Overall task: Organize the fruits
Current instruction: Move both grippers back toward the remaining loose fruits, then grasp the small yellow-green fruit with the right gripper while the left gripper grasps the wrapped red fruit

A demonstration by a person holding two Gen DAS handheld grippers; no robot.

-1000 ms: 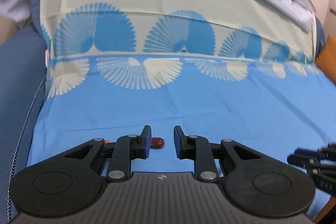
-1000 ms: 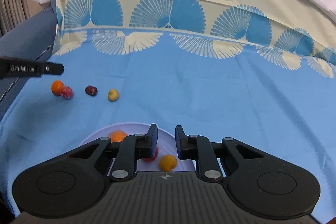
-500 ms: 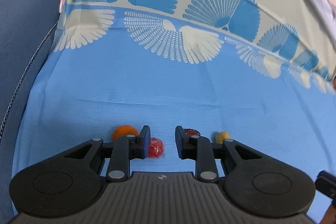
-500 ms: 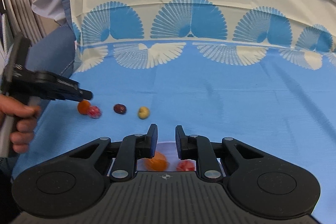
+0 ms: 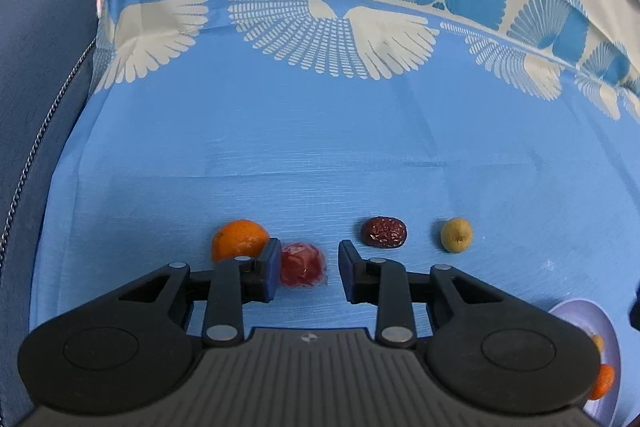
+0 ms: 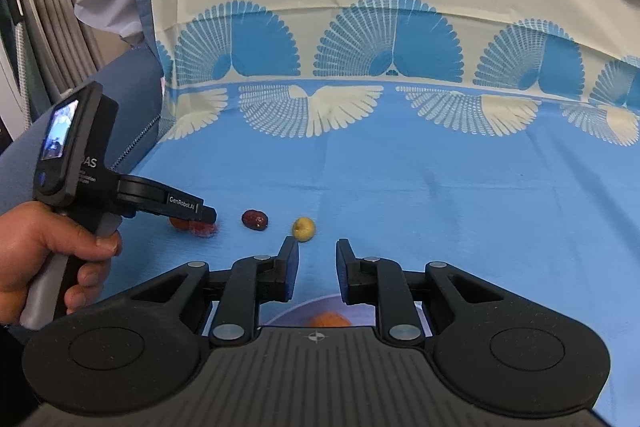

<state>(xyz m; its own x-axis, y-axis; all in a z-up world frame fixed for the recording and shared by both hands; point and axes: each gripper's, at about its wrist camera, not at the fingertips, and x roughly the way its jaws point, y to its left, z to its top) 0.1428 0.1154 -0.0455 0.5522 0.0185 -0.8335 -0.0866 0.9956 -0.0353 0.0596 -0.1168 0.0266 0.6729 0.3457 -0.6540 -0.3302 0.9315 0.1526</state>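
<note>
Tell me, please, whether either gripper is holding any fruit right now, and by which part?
Nothing is held. The left gripper, jaws opening, straddles the round red wrapped fruit without pressing it. The right gripper, also opening, has only blue cloth between its jaws.

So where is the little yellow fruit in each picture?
Left wrist view: the yellow fruit lies right of centre, last in the row on the blue cloth.
Right wrist view: it sits mid-picture, just beyond the fingers.
Shared landmark: the dark red fruit, next to it on its left.

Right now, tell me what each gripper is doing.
Left gripper: open, fingers opening around the red fruit, not gripping it.
Right gripper: open, fingers opening, holding nothing.
</note>
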